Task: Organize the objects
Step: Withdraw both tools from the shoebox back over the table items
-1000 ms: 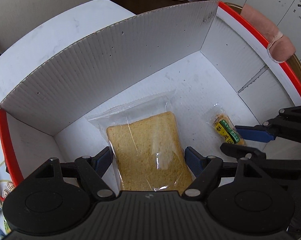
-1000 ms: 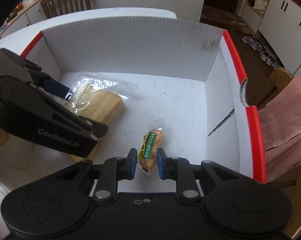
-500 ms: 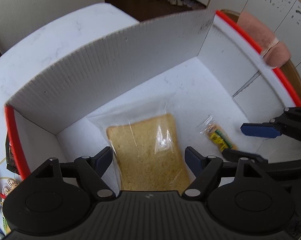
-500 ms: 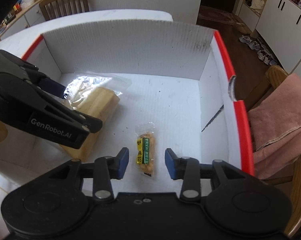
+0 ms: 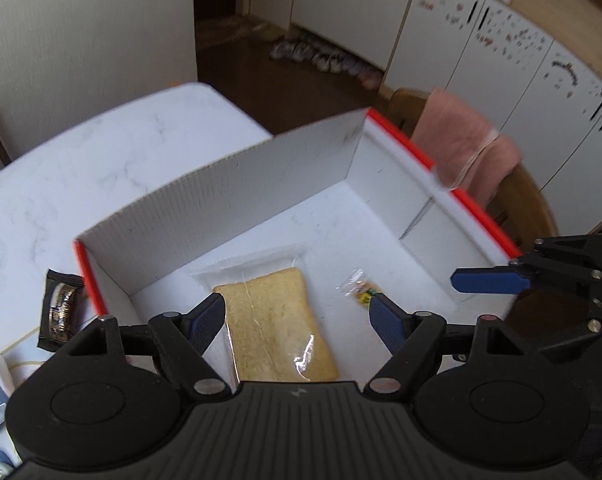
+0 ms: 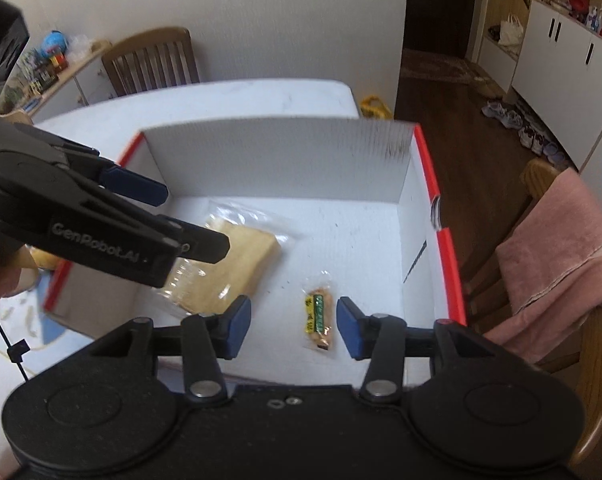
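Lying below the right tongs (image 6: 293, 327) — snack packet (image 6: 319, 316)

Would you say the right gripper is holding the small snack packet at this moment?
No, the right gripper is open, with the small snack packet lying loose on the box floor.

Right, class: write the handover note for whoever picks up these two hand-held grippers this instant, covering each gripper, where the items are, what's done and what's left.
Left hand-held gripper: open, empty, above the bagged bread slice.
Right hand-held gripper: jaws have just been opening; open, empty, the small snack packet below them, not gripped.
Both items lie flat on the floor of the white cardboard box, apart from each other.
Done: bread and snack are in the box.
Left: a dark wrapped packet lies on the table outside the box's left wall; probably that goes in next.
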{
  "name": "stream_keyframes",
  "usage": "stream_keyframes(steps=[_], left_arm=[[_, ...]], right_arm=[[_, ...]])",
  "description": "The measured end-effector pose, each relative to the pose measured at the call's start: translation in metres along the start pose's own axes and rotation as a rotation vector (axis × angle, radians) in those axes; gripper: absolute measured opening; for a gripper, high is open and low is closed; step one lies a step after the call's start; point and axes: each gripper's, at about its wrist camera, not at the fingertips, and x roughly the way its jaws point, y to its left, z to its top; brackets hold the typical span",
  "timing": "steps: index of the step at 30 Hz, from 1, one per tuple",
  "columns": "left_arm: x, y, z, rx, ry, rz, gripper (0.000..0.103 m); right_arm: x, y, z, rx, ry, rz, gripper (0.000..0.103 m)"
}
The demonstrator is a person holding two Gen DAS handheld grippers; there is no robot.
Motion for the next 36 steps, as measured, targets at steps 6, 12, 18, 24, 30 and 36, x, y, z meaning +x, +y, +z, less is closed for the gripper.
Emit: stream_keyframes(steps=[6, 12, 18, 24, 30, 36], left_arm=[[-0.039, 0.002, -0.015, -0.017, -0.071, -0.016, 0.079], [-0.077, 0.015, -0.037, -0.040, -0.140, -0.007, 0.079], [-0.111, 0.037, -0.069, -0.067, -0.200, 0.025, 0.081], [-0.135, 0.067, -0.100, -0.132, -0.234, 0.045, 0.082], [-0.156, 0.101, -0.133, -0.193, -0.257, 0.056, 0.089], [-0.170, 0.135, -0.164, -0.226, -0.266, 0.048, 0.102]], right_arm=[[-0.024, 0.009, -0.003, 0.032, -0.053, 0.024, 0.049], [-0.039, 0.025, -0.009, 0.048, -0.096, 0.050, 0.049], [-0.049, 0.052, -0.015, 0.047, -0.136, 0.069, 0.051], [-0.054, 0.084, -0.019, 0.046, -0.161, 0.092, 0.062], [-0.054, 0.119, -0.024, 0.050, -0.173, 0.116, 0.073], [-0.050, 0.154, -0.028, 0.029, -0.175, 0.126, 0.085]])
